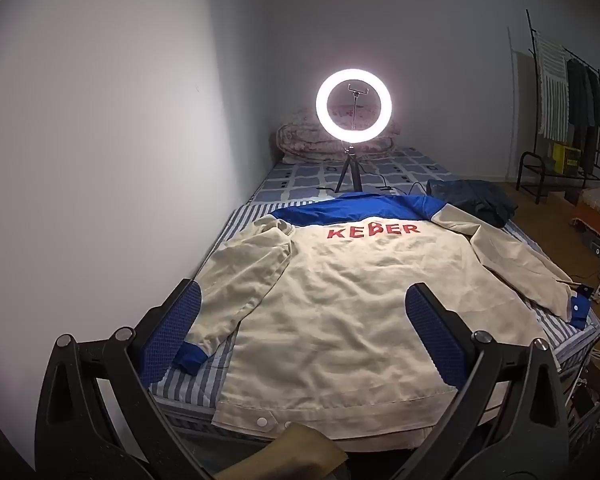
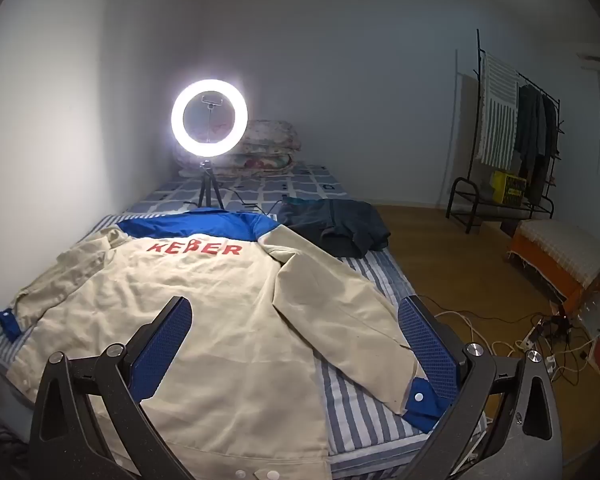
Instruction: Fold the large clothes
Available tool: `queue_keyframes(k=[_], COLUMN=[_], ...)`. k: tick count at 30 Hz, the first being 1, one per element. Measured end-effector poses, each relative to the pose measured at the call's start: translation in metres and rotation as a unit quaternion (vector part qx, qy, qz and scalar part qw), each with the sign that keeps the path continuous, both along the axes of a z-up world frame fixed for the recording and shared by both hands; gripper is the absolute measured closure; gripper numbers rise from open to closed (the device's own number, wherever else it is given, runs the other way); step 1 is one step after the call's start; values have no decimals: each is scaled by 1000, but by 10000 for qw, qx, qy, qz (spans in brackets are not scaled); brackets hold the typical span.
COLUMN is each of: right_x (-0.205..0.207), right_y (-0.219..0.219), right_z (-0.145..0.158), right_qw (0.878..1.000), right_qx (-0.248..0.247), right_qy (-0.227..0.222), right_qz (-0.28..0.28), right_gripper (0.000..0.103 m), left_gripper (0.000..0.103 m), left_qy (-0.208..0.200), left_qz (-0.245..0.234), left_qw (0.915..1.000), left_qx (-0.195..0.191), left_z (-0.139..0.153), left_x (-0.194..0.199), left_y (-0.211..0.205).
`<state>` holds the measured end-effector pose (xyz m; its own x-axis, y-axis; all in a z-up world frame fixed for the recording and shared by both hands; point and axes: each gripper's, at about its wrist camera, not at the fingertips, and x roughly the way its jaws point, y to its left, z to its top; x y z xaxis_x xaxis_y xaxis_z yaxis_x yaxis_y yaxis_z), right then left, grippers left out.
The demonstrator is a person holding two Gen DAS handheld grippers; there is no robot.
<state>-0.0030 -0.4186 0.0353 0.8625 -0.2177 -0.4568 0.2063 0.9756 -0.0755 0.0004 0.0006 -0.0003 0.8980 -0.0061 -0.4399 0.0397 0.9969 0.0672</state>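
Lying flat on bed [image 1: 220, 376]: jacket [image 1: 340, 300], back up; left gripper [image 1: 304, 344], right gripper [image 2: 296, 344] wide open, empty.

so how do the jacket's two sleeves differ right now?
The left sleeve lies bunched close against the jacket body, near the wall; the right sleeve angles outward, flatter. The left cuff rests well on the bed; the right cuff sits near its floor-side edge. Both are beige with blue snap cuffs, and neither is folded in.
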Motion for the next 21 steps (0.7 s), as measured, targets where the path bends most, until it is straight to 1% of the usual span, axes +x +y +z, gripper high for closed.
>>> queue_keyframes(k=[5,6,12,14,21], right_x=[0,0,0,1,1], right_y=[0,0,0,0,0], right_z=[0,0,-1,-1,-1], right_qw=[10000,10000,10000,10000,10000], right_qx=[-9,-5,13,13,11], right_qy=[-21,-21,-15,-9,-4], right_qz=[-5,-2,-3,-5,-4], right_gripper=[1,1,1,1,1], left_gripper=[0,0,0,0,0], left_qy=[-12,-27,-40,-130,-150], left_qz=[23,20,43,74,70], left_qw=[10000,10000,10000,9999,9999], left_qx=[41,35,24,15,1], left_z=[0,6,13,6,8], left_x=[3,2,10,0,-1], left_y=[1,0,3,1,1])
